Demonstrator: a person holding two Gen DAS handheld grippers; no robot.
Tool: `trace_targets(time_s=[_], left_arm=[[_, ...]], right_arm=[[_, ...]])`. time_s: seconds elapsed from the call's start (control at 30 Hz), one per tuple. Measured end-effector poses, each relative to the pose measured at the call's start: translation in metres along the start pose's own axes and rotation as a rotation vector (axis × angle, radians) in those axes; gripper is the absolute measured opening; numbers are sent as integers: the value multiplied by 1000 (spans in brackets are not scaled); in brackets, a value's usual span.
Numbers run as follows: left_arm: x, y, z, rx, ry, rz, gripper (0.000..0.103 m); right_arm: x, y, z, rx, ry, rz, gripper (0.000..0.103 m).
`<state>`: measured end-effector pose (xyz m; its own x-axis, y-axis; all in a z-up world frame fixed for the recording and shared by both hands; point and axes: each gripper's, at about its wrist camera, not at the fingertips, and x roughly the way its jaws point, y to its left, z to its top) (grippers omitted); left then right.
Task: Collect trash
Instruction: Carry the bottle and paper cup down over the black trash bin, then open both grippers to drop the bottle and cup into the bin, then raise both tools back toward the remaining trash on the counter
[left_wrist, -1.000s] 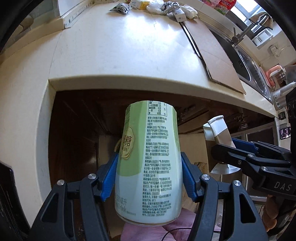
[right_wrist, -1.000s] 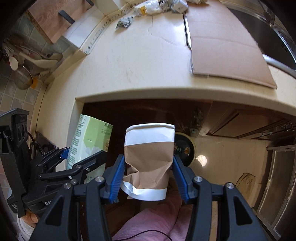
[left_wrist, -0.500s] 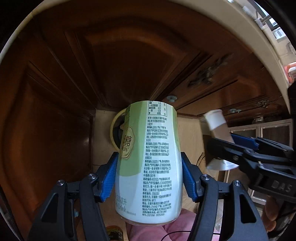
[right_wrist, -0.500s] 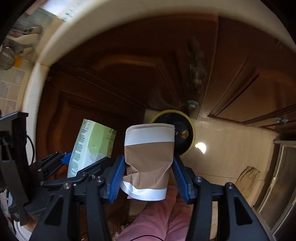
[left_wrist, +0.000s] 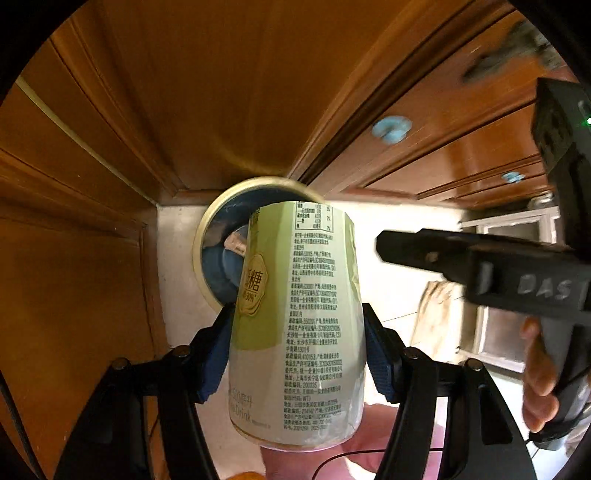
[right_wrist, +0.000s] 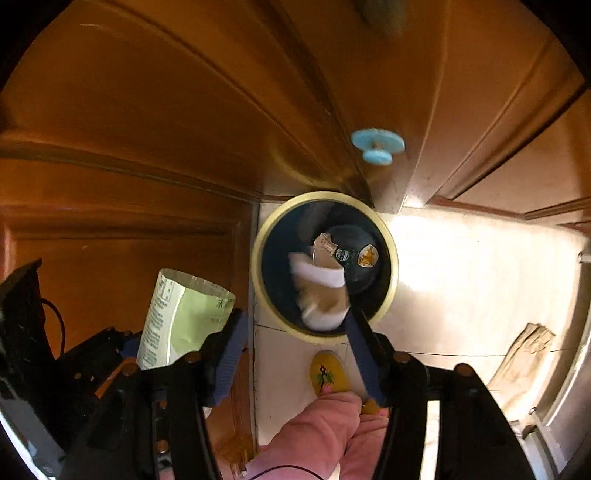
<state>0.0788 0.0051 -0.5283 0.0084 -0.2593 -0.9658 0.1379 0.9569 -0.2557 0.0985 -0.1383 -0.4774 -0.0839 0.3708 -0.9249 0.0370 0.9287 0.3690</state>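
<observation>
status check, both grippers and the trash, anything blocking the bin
Left gripper shut on green drink carton. Right gripper jaws opening, brown paper cup loose, inside trash bin rim. Nothing blocking the bin.

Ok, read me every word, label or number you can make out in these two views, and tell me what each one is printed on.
"DAS": raised letters on the right gripper, seen in the left wrist view.
"糖": gold badge on the green drink carton.
"30%": same badge, under it.
"Drink": near the carton's base.
Carton's nutrition table and fine print: too small to read.
Labels on the dark bottle in the trash bin: blurred, unreadable.
</observation>
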Motion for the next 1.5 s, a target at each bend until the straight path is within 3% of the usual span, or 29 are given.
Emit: trace_targets(time_s=[0.23,0.6,1.0,1.5], left_arm=[[26,3,9,-22,9,44,90],[-8,10,15,-97,-8,54,90],[-127,-20,3,-109,-66,15,90],[-301,-65,12,-35,-269,24,90]], right_arm=[[20,-13,-4,29,14,-23,60],[-13,-10,-19,51,3,-55,60],[-105,23,-44,60,-4,-63,60],[-259,66,-56,67,-144,-60,60]])
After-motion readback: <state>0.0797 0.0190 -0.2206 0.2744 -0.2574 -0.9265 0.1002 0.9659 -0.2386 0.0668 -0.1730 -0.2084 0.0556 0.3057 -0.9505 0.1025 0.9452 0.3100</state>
